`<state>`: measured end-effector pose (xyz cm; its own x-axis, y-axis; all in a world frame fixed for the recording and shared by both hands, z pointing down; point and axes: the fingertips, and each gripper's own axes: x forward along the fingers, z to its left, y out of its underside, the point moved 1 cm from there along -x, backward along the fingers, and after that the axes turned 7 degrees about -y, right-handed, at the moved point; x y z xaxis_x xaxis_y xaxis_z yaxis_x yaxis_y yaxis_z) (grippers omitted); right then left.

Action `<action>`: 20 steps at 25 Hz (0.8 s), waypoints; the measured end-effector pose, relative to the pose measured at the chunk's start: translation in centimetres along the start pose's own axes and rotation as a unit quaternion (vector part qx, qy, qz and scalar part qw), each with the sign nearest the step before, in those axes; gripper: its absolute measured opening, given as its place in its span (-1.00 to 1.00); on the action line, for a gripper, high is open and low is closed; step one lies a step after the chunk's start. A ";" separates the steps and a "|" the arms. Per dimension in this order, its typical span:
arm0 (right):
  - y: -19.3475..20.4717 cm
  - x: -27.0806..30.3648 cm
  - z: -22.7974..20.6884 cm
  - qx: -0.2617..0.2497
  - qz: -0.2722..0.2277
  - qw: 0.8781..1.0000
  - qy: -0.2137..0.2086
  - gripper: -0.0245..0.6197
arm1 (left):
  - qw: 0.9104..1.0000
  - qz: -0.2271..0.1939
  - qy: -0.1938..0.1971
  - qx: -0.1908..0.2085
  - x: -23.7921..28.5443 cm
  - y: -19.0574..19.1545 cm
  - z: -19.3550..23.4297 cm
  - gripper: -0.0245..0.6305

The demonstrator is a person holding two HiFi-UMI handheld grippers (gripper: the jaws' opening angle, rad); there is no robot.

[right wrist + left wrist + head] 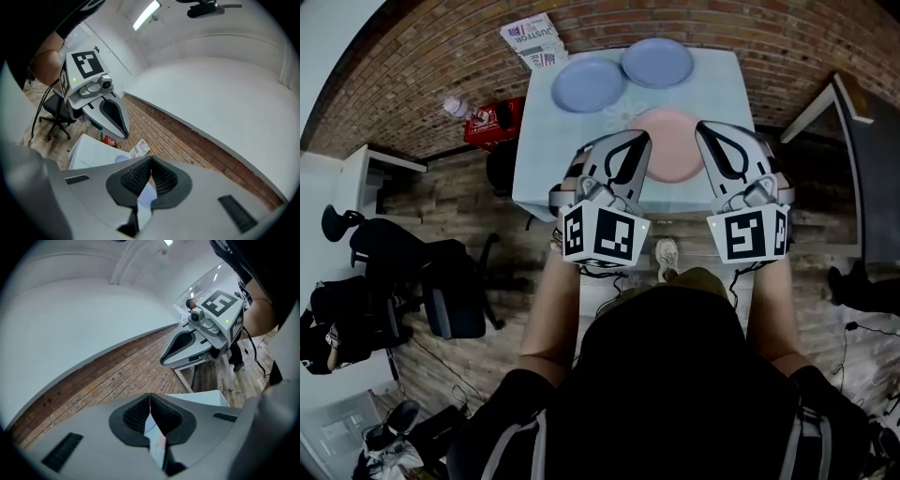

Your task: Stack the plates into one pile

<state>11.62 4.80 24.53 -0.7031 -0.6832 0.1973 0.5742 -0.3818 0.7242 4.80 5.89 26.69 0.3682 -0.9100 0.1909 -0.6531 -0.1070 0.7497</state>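
Three plates lie apart on a small pale table [539,178]: a blue plate [587,84] at the back left, a second blue plate [657,62] at the back right, and a pink plate [670,141] near the front edge. My left gripper [636,141] hovers over the pink plate's left rim, jaws shut and empty. My right gripper [712,131] hangs over its right rim, also shut with nothing in it. In the left gripper view the pads [140,416] meet at the tip. The right gripper's pads [161,178] meet as well, with a blue plate [123,159] showing beyond.
Printed booklets [534,39] lie at the table's back left corner. A red box [492,122] and a bottle [459,108] sit on the floor to the left. An office chair [441,281] and a white desk [366,169] stand left; another desk [853,141] stands right.
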 end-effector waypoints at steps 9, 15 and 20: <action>2.6 3.2 -2.0 -0.005 -0.010 0.999 -0.031 -0.81 | 1.000 0.017 -0.012 -0.005 4.2 0.9 0.8 -0.85; 3.0 4.4 -2.2 -0.002 -0.005 0.999 -0.035 -0.81 | 1.000 0.018 -0.003 -0.004 5.1 1.6 1.1 -0.85; 3.6 5.0 -3.0 0.011 -0.007 0.999 -0.032 -0.81 | 1.000 0.010 0.007 0.002 6.3 1.1 1.5 -0.85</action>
<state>11.45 -1.87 26.13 -0.7369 -0.6361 0.2290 0.5555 -0.3766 0.7414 5.42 -0.55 27.80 0.3647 -0.9059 0.2153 -0.6635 -0.0906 0.7426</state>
